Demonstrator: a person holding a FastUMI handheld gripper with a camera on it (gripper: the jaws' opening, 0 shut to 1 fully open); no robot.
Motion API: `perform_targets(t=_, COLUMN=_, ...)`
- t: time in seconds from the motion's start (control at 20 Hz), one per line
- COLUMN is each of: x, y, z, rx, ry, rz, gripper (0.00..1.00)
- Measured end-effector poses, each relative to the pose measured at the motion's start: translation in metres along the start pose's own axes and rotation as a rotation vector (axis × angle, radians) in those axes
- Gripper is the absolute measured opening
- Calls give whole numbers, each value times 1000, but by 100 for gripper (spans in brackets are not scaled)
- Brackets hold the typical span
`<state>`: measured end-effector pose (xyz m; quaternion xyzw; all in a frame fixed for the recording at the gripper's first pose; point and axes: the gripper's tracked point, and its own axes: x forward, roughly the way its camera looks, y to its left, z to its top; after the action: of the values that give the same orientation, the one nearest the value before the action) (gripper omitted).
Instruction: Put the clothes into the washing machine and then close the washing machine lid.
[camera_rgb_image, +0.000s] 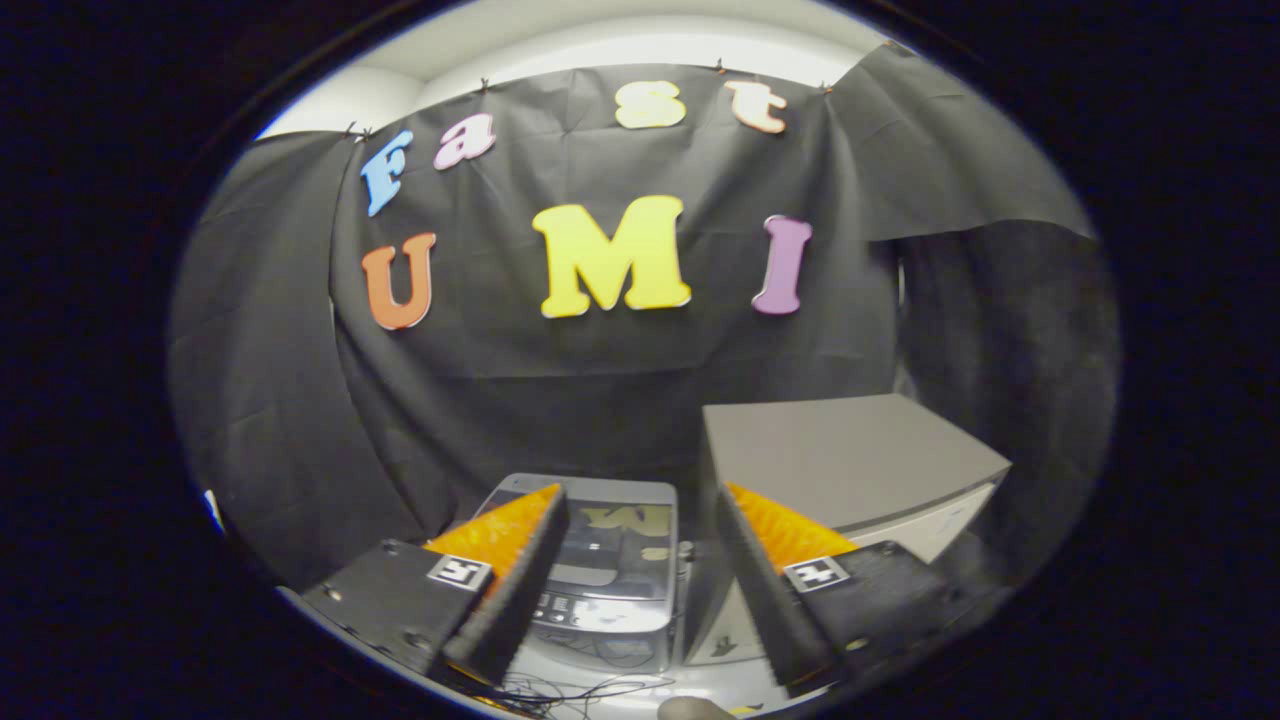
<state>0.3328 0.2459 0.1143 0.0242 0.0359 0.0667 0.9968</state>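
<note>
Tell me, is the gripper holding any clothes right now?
No, the gripper is open with nothing between its fingers, above the washing machine.

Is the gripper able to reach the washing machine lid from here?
Probably yes: the gripper is open and holds nothing, and the washing machine lid lies shut just ahead between its fingers, nothing between.
</note>
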Motion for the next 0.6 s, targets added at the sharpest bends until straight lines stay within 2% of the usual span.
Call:
perform_targets(t=0.2, x=-58, y=-84, z=-3, rx=27, ry=-39, rz=-89, gripper=94)
perform_targets(t=0.35, x=-94, y=-137, z=-25, rx=40, ry=-33, rz=-123, gripper=100)
perform_targets(t=0.6, x=-151, y=-200, z=-61, rx=71, ry=3, rz=-129, gripper=100)
